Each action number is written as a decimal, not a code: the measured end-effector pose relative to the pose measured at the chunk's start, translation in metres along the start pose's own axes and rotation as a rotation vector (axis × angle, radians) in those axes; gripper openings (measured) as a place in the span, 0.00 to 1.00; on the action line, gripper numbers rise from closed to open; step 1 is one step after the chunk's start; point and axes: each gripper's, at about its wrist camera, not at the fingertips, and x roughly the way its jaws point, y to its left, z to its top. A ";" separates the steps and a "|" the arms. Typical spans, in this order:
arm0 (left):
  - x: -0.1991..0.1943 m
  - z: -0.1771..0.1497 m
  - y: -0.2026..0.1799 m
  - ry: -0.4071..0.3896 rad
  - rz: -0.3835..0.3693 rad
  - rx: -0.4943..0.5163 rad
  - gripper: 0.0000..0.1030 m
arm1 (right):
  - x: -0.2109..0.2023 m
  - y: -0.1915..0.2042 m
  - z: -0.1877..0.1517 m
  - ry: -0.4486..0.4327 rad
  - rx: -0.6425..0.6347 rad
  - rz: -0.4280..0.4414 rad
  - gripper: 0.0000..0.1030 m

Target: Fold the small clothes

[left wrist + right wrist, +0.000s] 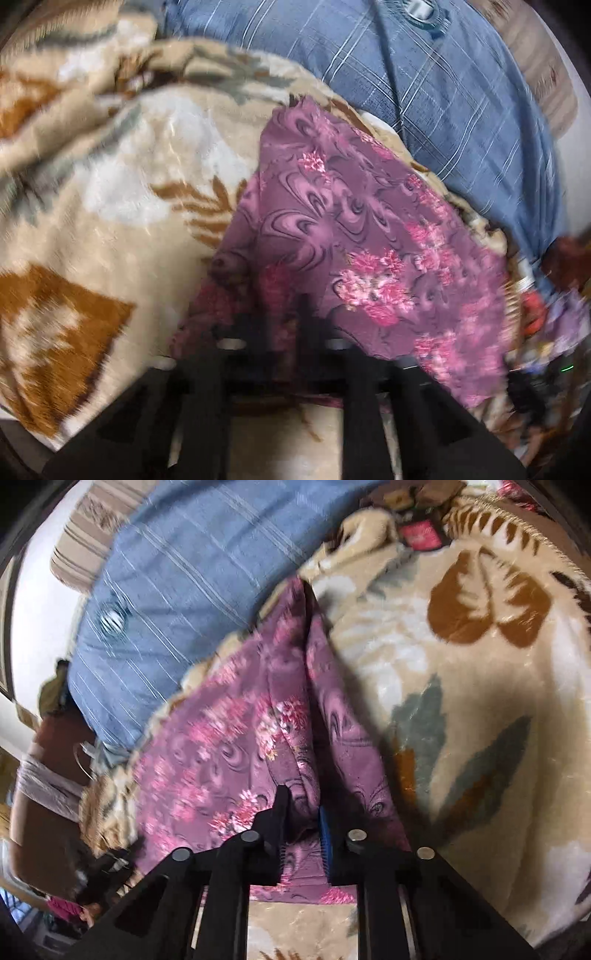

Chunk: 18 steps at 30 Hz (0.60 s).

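Left wrist view, blurred: left gripper (284,325) reaching up from the bottom centre, angled downward, black fingers drawn narrow and pinching the near edge of the purple floral cloth (354,236). Cloth spreading from the fingertips toward the right and upper centre of the frame, one corner rising near the middle top, the rest draped over the beige leaf-patterned blanket (110,177). Blanket rumpled across the whole left half, with brown leaf shapes at lower left and grey ones at upper left. Blue checked pillow (424,92) filling the upper right, just behind the cloth's far edge. Cluttered, smeared things at the right edge, too blurred to tell. Right wrist view: right gripper (303,823) coming in from the bottom centre, also tilted downward, jaws nearly together and clamped on a gathered fold of the same purple floral cloth (229,738), a blue pad showing on the right-hand finger. Cloth bunched into a ridge running from the fingertips up to the centre top, the broader part lying to the left of that ridge. Blanket (480,701) taking up the right half, a large brown leaf at upper right. Pillow (177,572) at upper left, touching the cloth's upper edge. Dark clutter along the left and lower left margin, unclear.
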 end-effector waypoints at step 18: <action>-0.055 0.005 0.051 -0.179 0.027 -0.156 0.48 | -0.037 0.057 -0.005 -0.162 -0.196 -0.019 0.66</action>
